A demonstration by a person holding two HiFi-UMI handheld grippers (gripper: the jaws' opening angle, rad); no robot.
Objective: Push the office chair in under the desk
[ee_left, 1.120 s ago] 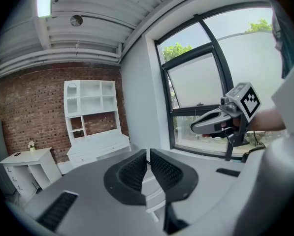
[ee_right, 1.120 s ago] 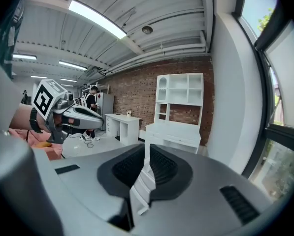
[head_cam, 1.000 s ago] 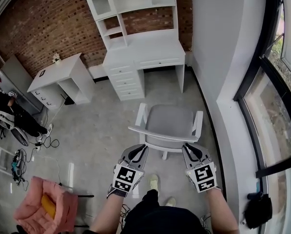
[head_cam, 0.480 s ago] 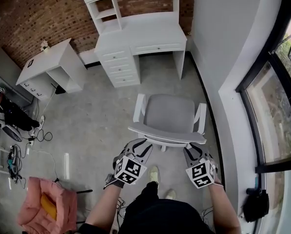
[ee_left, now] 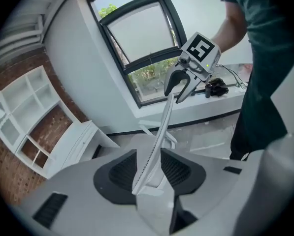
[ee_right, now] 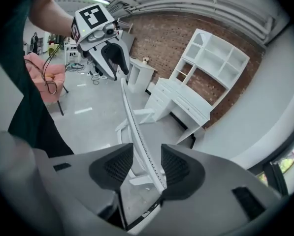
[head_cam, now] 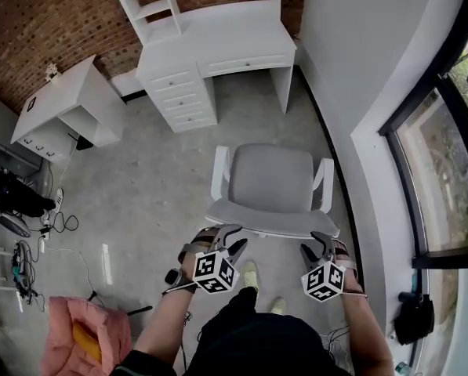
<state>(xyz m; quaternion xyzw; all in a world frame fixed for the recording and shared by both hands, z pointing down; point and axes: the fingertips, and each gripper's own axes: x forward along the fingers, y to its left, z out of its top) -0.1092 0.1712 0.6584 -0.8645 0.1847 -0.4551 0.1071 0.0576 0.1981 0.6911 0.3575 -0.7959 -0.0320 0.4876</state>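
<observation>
The grey office chair [head_cam: 271,180] with white arms stands on the concrete floor, a stretch short of the white desk [head_cam: 218,45] with drawers and a shelf unit. Its backrest [head_cam: 269,224] faces me. My left gripper [head_cam: 235,247] is at the backrest's left end and my right gripper [head_cam: 316,249] at its right end. Both have just been opening their jaws. In the left gripper view the left gripper [ee_left: 149,168] has the backrest's thin top edge [ee_left: 156,141] in its gap, clear of both pads. The right gripper [ee_right: 142,168] shows the same edge [ee_right: 137,132] between its spread pads.
A smaller white desk [head_cam: 61,108] stands at the left by the brick wall. A pink armchair [head_cam: 85,335] sits at the lower left, with cables [head_cam: 30,249] on the floor near it. The white wall and window [head_cam: 445,171] close the right side. My shoe [head_cam: 251,272] is behind the chair.
Both grippers went from shut at the backrest's top to open. They have dropped lower and nearer to my body, and each has rolled.
</observation>
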